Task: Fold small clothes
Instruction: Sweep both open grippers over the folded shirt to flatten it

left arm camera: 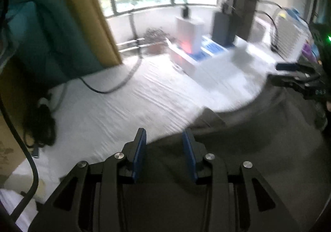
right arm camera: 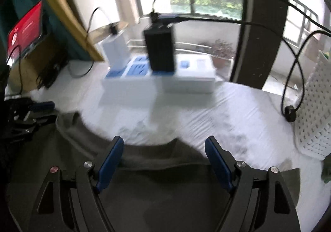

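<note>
The white sheet (right arm camera: pixel 186 112) over the counter is your work surface, and the grey garment (left arm camera: pixel 238 149) lies on its near part, filling the lower half of both wrist views from about 3 o'clock round to 9 o'clock. It looks spread fairly flat, its far edge running as a curved line side to side, so judge its long axis as lying across from 9 to 3 o'clock; blur keeps you from telling which end is the neck or waist, though a small folded-over flap sticks up toward 12 o'clock near the middle of the left view. You seem to be between folds: both grippers hover over the cloth and neither has it. Your right gripper (right arm camera: pixel 163 149) stands wide apart with only the garment's far edge showing in the gap, nothing pinched. Your left gripper (left arm camera: pixel 164 141) is parted about a third of the way, its jaws empty, above the cloth's edge at 6 o'clock. At 12 o'clock sit the white boxes (right arm camera: pixel 190 75) and the black box (right arm camera: pixel 160 50), and at 3 o'clock the white basket (right arm camera: pixel 314 104). The next move likely calls for lowering each pair of jaws onto an edge or corner, pinching one layer, and carrying it across without dragging the sheet.
</note>
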Action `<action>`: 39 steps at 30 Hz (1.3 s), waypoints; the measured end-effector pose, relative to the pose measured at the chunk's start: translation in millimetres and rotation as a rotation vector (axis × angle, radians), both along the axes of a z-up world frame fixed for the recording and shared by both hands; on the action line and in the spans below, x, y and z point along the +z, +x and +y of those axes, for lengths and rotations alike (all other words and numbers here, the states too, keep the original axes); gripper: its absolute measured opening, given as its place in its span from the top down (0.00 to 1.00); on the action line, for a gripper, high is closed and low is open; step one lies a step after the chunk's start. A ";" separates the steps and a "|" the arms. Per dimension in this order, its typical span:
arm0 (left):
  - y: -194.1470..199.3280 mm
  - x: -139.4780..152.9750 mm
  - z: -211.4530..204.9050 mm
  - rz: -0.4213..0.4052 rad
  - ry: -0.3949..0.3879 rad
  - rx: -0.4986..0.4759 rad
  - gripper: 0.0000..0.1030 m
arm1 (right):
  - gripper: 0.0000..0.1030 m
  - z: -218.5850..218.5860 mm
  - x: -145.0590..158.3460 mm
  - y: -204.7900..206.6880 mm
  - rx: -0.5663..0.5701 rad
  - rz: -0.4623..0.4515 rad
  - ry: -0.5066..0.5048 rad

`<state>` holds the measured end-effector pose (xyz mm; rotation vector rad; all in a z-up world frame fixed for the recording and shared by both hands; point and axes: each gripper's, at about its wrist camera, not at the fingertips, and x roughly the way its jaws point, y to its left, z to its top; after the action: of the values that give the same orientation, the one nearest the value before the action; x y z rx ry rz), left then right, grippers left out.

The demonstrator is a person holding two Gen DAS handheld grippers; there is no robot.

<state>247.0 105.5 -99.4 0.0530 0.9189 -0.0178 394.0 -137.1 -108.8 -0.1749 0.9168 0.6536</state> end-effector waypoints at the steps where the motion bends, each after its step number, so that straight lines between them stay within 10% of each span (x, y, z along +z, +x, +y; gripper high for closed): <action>1: 0.9 2.2 2.9 -0.008 -0.007 0.012 0.64 | 0.20 -1.6 2.6 -1.8 -0.009 -0.005 0.007; 15: -18.9 -6.4 -62.1 0.078 -0.049 -0.200 0.62 | 0.20 25.1 -9.1 -82.9 0.168 0.063 0.009; 21: 0.5 -14.6 -59.7 0.070 -0.074 -0.184 0.62 | 0.38 40.0 -16.2 -55.0 0.163 0.076 0.011; 39: -68.7 28.0 14.4 -0.032 -0.057 0.006 0.53 | 0.38 -7.1 22.9 -75.0 0.049 -0.047 -0.035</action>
<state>178.3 119.8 -71.4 -0.0024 0.8864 -0.0376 319.0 -144.2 -85.9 -0.2437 0.8817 0.6761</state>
